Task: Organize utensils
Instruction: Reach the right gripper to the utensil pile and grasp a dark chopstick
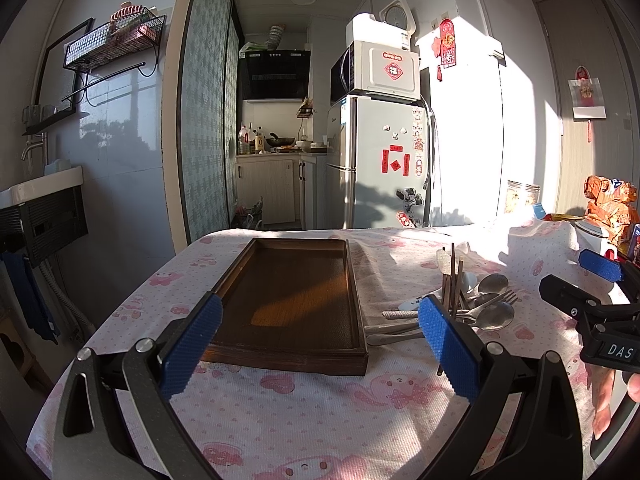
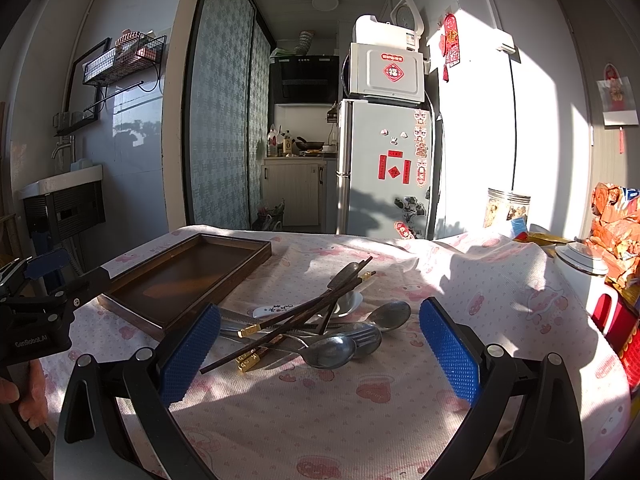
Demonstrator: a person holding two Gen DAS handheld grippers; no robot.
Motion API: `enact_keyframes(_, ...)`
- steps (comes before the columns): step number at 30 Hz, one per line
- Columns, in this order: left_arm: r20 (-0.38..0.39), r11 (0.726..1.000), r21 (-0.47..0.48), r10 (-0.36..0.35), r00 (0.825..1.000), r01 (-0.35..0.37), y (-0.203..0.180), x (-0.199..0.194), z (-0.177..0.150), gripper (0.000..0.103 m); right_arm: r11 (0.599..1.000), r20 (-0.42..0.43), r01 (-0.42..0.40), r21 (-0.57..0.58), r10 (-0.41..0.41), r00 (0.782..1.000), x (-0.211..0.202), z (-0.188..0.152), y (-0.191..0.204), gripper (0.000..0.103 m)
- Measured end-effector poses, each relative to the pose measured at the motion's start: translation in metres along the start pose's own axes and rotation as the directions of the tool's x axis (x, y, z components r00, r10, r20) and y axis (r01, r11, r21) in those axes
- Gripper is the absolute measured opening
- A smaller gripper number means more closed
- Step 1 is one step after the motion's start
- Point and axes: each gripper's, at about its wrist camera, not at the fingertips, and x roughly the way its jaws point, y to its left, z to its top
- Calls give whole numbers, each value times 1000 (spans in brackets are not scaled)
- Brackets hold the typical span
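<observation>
1. The utensil pile [image 2: 316, 324] lies on the table [image 2: 320, 420], just right of the wooden tray [image 2: 188, 276]. In it I count three metal spoons [image 2: 332, 352], one metal fork [image 2: 366, 338], one white ceramic spoon [image 2: 276, 309], and several dark chopsticks [image 2: 304, 312] with gold ends; their exact number is unclear where they cross.
2. The utensils overlap loosely, chopsticks slanting over the spoons, partly in sunlight.
3. The single tray is dark brown, rectangular, shallow and holds nothing.
4. The left hand-held gripper [image 1: 320, 340] hovers over the tray's near end, blue pads wide apart, gripping nothing.
5. The right hand-held gripper [image 2: 320, 352] hangs over the pile with its pads equally spread, nothing between them.
6. A pink-patterned cloth [image 1: 304, 412] covers the table; one clear jar [image 2: 506, 208] and a white lidded cup [image 2: 580, 272] stand at its far right.
</observation>
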Motion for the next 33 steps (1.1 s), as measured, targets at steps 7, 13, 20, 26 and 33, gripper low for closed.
enact_keyframes(7, -11, 999, 16, -50, 999, 50, -2, 4, -1, 100, 999, 2, 49, 13, -49, 999, 0, 0, -2, 100)
enact_keyframes(13, -13, 997, 23, -76, 997, 76, -4, 2, 0, 100, 1000, -62, -26, 6, 26, 998, 8, -1, -4, 100)
enact_keyframes(20, -178, 958, 198, -173, 969, 208, -30, 19, -10, 100, 991, -192, -137, 9, 136, 972, 23, 21, -20, 100)
enact_keyframes(26, -390, 904, 161, -309, 867, 395, -54, 58, -19, 79, 972, -266, -197, 128, 225, 937, 48, 48, -52, 97)
enact_keyframes(33, -537, 874, 154, -317, 782, 460, -81, 101, -32, 49, 942, -388, -222, 251, 308, 868, 105, 42, -66, 66)
